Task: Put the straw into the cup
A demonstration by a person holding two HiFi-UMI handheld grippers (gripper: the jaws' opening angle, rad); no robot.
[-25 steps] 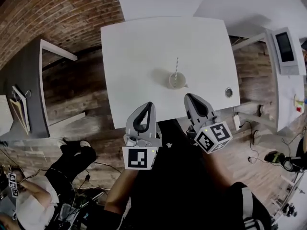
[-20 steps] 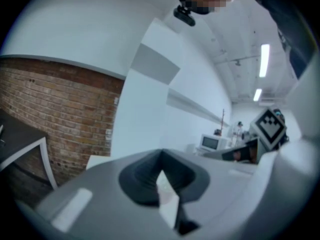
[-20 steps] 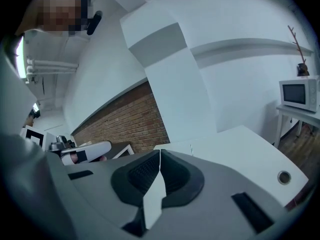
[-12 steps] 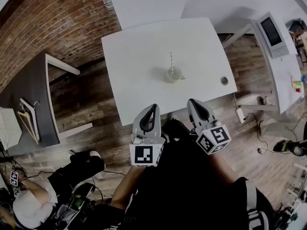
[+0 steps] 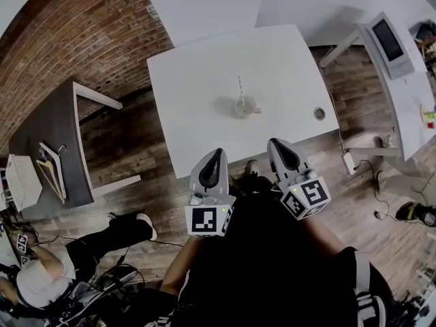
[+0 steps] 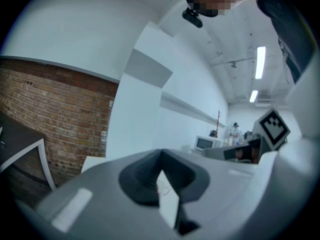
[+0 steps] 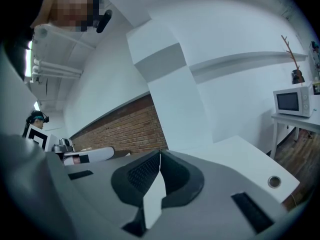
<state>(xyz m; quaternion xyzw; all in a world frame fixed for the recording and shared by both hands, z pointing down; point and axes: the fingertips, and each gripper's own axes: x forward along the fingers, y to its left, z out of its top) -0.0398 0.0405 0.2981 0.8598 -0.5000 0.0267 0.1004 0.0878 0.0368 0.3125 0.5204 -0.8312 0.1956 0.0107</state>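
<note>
A clear cup (image 5: pixel 245 105) stands near the middle of the white table (image 5: pixel 197 80) in the head view. A thin straw (image 5: pixel 240 88) stands in it, leaning toward the far side. My left gripper (image 5: pixel 212 159) hangs off the table's near edge, over the wooden floor, jaws shut and empty. Beside it, my right gripper (image 5: pixel 278 148) is also shut with nothing in it, its tip just short of the table edge. In the left gripper view (image 6: pixel 161 156) and right gripper view (image 7: pixel 160 154) the jaws meet with no gap. Neither gripper view shows the cup.
A round metal grommet (image 5: pixel 319 113) sits in the table's right part. A dark side table (image 5: pixel 41 125) with a rack stands at left, a white counter with a microwave (image 5: pixel 390 41) at right. A seated person (image 5: pixel 41 278) is at lower left. Cables lie on the floor.
The view has pulled back from the table: both grippers, over its near edge a second ago, now hang clear of it. The cup and straw stand unmoved.
</note>
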